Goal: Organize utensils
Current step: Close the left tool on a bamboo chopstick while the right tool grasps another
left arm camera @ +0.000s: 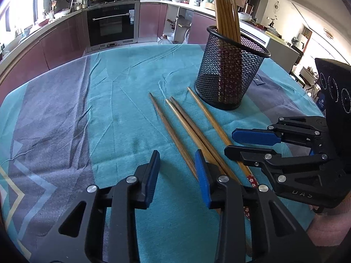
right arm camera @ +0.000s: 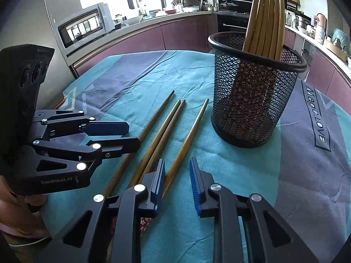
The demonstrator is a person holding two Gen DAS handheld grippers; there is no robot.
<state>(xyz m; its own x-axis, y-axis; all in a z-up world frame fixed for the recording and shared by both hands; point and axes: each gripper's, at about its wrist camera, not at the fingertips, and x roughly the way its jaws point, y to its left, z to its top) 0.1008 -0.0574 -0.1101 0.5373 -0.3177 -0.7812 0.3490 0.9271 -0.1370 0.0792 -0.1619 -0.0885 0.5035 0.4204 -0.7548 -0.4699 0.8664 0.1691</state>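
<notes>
Several loose wooden chopsticks (left arm camera: 188,127) (right arm camera: 162,129) lie side by side on the teal and grey tablecloth (left arm camera: 109,109) (right arm camera: 241,175). Behind them stands a black mesh cup (left arm camera: 232,72) (right arm camera: 254,100) with several chopsticks upright in it. My left gripper (left arm camera: 176,160) (right arm camera: 133,134) is open over bare cloth, and its right finger covers the middle pair's near ends. My right gripper (right arm camera: 177,162) (left arm camera: 230,142) is open with a narrower gap. It hovers over the near end of the chopstick closest to the cup, which runs just inside its left finger, and the pads do not press on it.
Purple kitchen cabinets and a built-in oven (left arm camera: 110,24) curve around behind the table. A microwave (right arm camera: 85,26) stands at the back left in the right wrist view. A person's hand (right arm camera: 13,208) holds the left gripper's body. Bare cloth stretches left of the chopsticks.
</notes>
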